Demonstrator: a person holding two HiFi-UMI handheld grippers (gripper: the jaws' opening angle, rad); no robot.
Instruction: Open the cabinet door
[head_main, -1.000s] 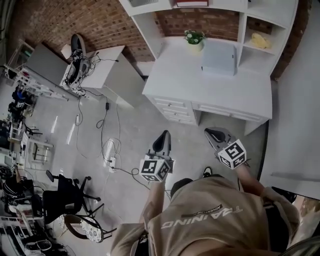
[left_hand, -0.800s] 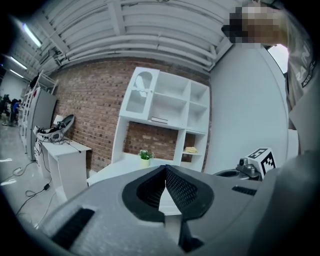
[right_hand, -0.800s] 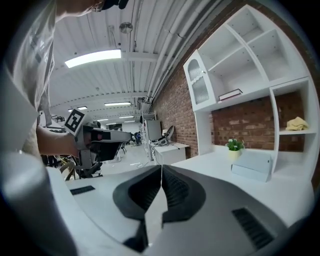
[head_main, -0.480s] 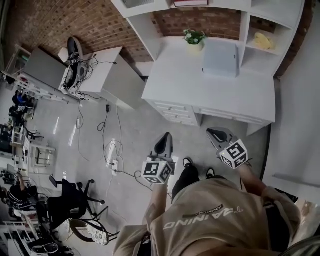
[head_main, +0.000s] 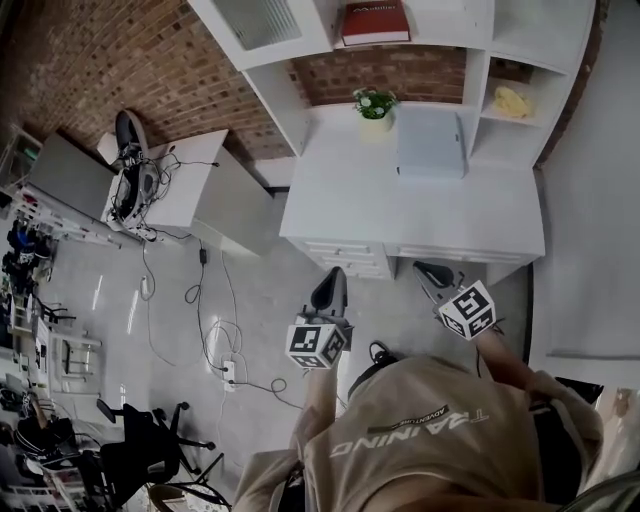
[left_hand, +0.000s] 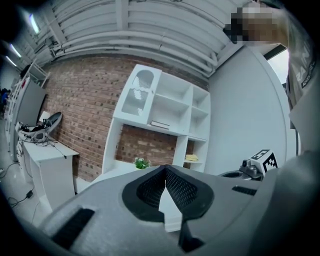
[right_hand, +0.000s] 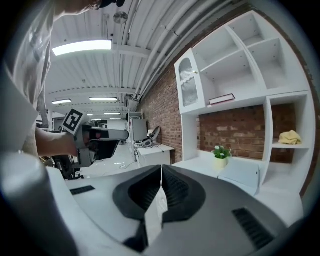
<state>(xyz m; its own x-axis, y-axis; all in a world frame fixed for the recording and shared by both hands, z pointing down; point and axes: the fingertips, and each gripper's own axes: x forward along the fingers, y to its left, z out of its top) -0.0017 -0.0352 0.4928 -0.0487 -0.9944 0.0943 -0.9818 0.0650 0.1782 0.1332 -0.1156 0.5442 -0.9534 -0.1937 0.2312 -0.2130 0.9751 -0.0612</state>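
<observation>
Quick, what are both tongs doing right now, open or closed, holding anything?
Left tongs: closed, holding nothing.
Right tongs: closed, holding nothing.

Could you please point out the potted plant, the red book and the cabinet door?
Potted plant (head_main: 373, 100): head view, on its leaves.
Red book (head_main: 375, 22): head view, middle of its cover.
Cabinet door (head_main: 258, 20): head view, on its glass pane.
</observation>
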